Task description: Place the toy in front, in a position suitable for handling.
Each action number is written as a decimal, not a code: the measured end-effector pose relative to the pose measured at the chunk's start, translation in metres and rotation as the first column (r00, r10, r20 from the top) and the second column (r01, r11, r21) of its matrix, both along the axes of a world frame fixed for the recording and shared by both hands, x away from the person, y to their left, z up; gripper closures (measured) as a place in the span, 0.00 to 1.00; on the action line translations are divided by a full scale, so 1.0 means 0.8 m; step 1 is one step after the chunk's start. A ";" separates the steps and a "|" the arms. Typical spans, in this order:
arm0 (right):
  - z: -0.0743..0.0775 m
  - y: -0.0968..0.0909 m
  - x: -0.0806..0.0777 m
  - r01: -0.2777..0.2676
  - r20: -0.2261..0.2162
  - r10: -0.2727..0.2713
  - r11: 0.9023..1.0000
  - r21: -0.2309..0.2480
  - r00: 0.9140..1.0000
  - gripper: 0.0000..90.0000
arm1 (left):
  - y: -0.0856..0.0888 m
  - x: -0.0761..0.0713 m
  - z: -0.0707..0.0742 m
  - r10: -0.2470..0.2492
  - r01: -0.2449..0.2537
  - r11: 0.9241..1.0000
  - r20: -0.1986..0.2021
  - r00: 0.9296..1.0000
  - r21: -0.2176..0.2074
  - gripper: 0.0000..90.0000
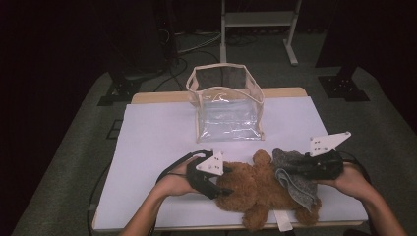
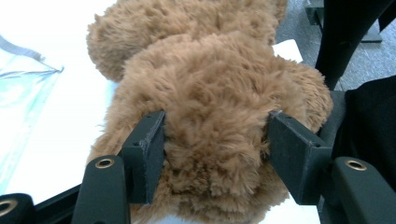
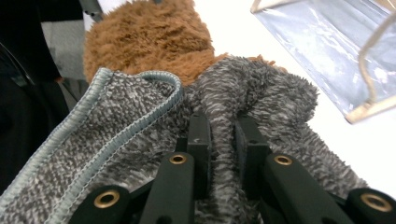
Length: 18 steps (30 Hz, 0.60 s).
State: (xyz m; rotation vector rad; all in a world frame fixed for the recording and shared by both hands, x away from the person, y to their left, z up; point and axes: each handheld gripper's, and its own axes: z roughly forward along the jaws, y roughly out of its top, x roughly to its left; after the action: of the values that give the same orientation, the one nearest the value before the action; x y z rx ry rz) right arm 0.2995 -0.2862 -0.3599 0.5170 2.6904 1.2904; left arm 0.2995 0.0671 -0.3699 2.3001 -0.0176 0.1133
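Observation:
A brown teddy bear (image 1: pixel 255 189) lies on the white sheet (image 1: pixel 157 132) near the table's front edge. My left gripper (image 1: pixel 223 189) comes in from its left, and in the left gripper view its two jaws squeeze a bulging furry part of the bear (image 2: pixel 215 93), with my left gripper (image 2: pixel 215 140) shut on it. A grey fuzzy cloth (image 1: pixel 295 179) with a stitched hem is draped over the bear's right side. My right gripper (image 1: pixel 290 169) pinches a fold of that cloth (image 3: pixel 261 93), its jaws (image 3: pixel 223 126) nearly together on it. Brown fur of the bear (image 3: pixel 144 32) shows behind the cloth.
A clear plastic bag (image 1: pixel 228 113) with beige trim stands open-topped at the middle back of the sheet, just beyond the bear. Its wall shows in the right gripper view (image 3: pixel 327 46). The table's front edge runs close under the bear. Dark stands and cables lie beyond the table.

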 end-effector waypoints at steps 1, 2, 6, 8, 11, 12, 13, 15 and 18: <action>-0.002 0.001 -0.001 -0.002 0.001 0.002 1.000 0.009 1.000 0.87 | 0.001 0.001 0.001 0.005 -0.005 1.000 -0.003 1.000 -0.006 0.42; -0.002 0.001 -0.001 -0.002 0.001 0.002 1.000 0.009 1.000 0.87 | 0.001 0.001 0.001 0.005 -0.005 1.000 -0.003 1.000 -0.006 0.42; -0.004 0.009 -0.008 -0.015 0.007 0.015 1.000 0.019 1.000 0.87 | -0.003 0.001 0.005 0.004 -0.004 0.999 -0.024 1.000 -0.033 0.42; -0.004 0.014 -0.010 -0.026 0.008 0.026 1.000 0.015 1.000 0.87 | -0.009 -0.001 0.001 -0.007 0.007 1.000 -0.025 1.000 -0.011 0.43; 0.000 0.021 -0.011 -0.041 0.018 0.041 0.999 -0.004 0.999 0.87 | -0.013 -0.002 -0.002 -0.014 0.014 1.000 -0.036 0.999 0.000 0.43; 0.002 0.025 -0.010 -0.048 0.021 0.048 0.999 -0.009 0.999 0.87 | -0.014 -0.002 -0.002 -0.016 0.016 1.000 -0.037 0.999 0.003 0.43; 0.003 0.029 -0.008 -0.058 0.026 0.058 0.998 -0.016 0.998 0.87 | -0.014 -0.003 -0.003 -0.018 0.018 1.000 -0.034 0.999 0.006 0.43; 0.005 0.041 -0.005 -0.081 0.035 0.082 0.996 -0.026 0.996 0.87 | -0.016 -0.004 -0.003 -0.020 0.020 1.000 -0.032 0.999 0.013 0.43; 0.006 0.058 -0.003 -0.116 0.039 0.117 0.993 -0.037 0.992 0.87 | -0.016 -0.004 -0.002 -0.020 0.021 1.000 -0.028 0.999 0.019 0.43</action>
State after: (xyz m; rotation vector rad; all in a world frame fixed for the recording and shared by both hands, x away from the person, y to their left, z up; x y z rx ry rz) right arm 0.2973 -0.2396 -0.3553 0.3300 2.7397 1.2642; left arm 0.2966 0.0541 -0.3718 2.3196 -0.0277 0.0704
